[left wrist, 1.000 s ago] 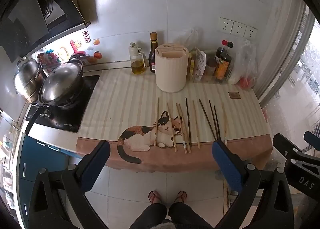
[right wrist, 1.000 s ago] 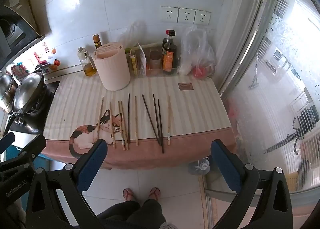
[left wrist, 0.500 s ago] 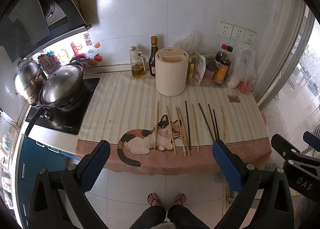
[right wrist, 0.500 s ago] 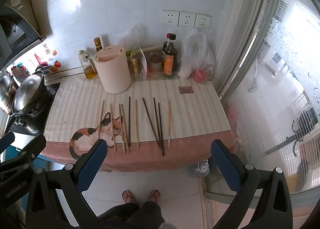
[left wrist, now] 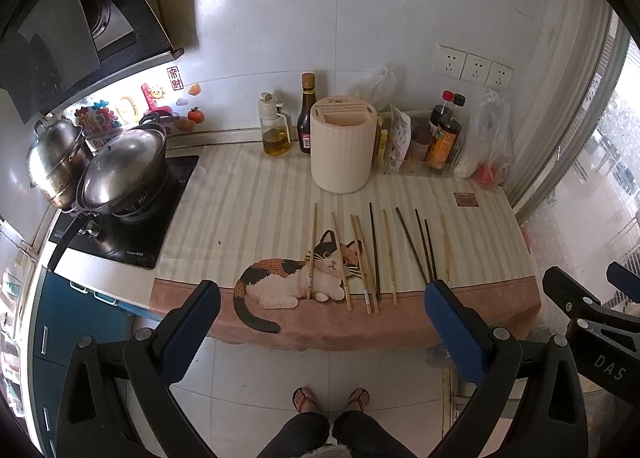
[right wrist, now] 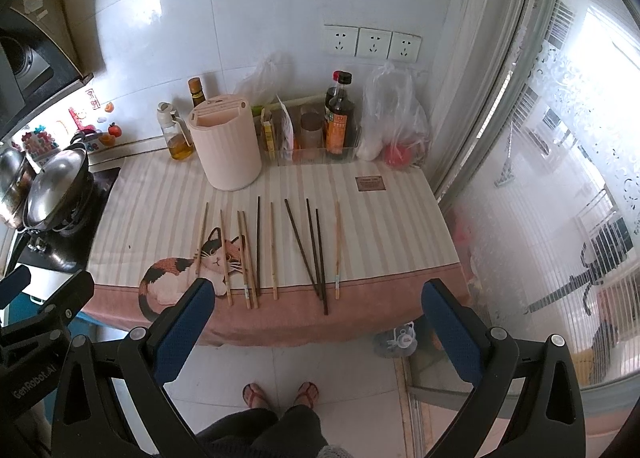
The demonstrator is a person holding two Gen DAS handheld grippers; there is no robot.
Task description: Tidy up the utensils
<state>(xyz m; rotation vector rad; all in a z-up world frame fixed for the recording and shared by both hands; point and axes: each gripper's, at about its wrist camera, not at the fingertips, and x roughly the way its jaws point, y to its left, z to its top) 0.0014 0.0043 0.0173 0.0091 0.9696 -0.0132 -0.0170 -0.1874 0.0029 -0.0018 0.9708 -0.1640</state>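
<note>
Chopsticks laid out before two empty grippers.
The chopsticks [left wrist: 372, 254] lie in a row on the cat-print surface [left wrist: 256, 217], near a beige holder [left wrist: 343, 149], well beyond the wide-apart fingers of left gripper [left wrist: 320, 322] and right gripper [right wrist: 316, 322]; a frosted window [right wrist: 560, 177] is shown chiefly in the right view.

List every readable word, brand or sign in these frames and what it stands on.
"DAS": on the right gripper body, seen from the left wrist.
"GenRobot.AI": on the left gripper body, seen from the right wrist.
Red seal sticker, bottle labels, stove lettering, brown patch: too small or blurred.
</note>
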